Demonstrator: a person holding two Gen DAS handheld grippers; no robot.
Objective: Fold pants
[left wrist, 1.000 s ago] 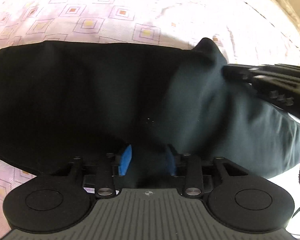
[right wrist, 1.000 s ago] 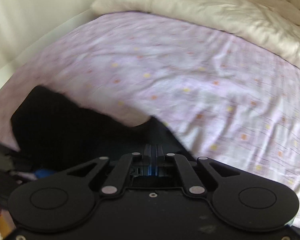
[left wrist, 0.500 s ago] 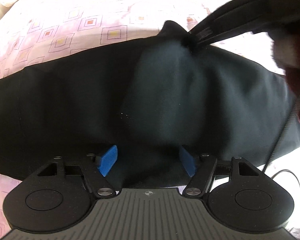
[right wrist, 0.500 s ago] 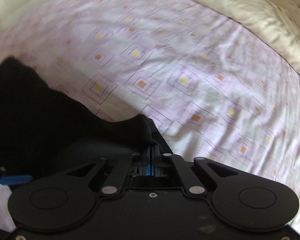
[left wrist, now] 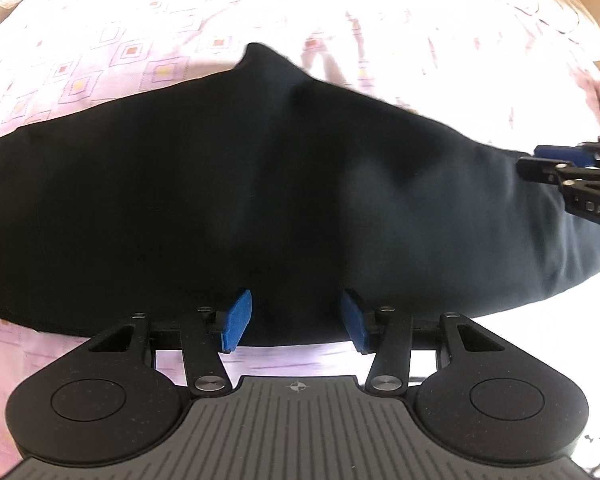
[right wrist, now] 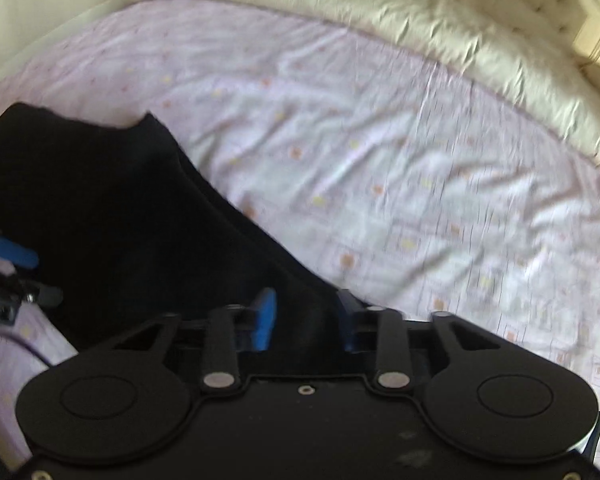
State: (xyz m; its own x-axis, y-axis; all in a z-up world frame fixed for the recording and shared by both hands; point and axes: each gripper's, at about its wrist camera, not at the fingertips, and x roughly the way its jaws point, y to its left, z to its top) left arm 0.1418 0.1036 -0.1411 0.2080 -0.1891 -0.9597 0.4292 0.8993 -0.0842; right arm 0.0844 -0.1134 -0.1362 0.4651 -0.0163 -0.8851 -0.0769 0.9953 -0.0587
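Black pants lie folded lengthwise on the pink bedsheet.
The left gripper is half open over the near edge; the right gripper has just been opening, holding nothing, probably releasing the fold.

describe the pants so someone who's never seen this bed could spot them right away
Start from the bed sheet, pale pink with small printed squares, below a cream quilt. The pants lie across the sheet's near part as one long band. They are the only dark, plain thing on the light bedding.
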